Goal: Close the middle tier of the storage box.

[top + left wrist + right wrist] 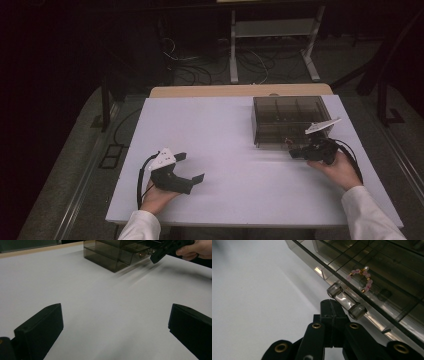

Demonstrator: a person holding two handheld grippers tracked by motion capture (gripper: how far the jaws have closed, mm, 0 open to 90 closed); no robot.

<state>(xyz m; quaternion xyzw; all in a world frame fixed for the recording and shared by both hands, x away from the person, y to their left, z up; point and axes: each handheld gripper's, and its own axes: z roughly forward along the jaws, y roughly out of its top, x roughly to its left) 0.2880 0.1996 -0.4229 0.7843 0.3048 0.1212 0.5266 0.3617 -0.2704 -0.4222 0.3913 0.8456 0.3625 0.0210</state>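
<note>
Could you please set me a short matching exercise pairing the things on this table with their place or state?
Things:
1. left gripper
2. right gripper
3. bead bracelet
4. smoky clear drawer box

Place or state:
A. lies inside a drawer of the box
B. jaws shut, tips beside the clear drawer handle
C. stands at the far right of the white table
D. jaws wide apart over bare table, nothing between them

Pairs: 1-D, 2-B, 3-A, 4-C
</note>
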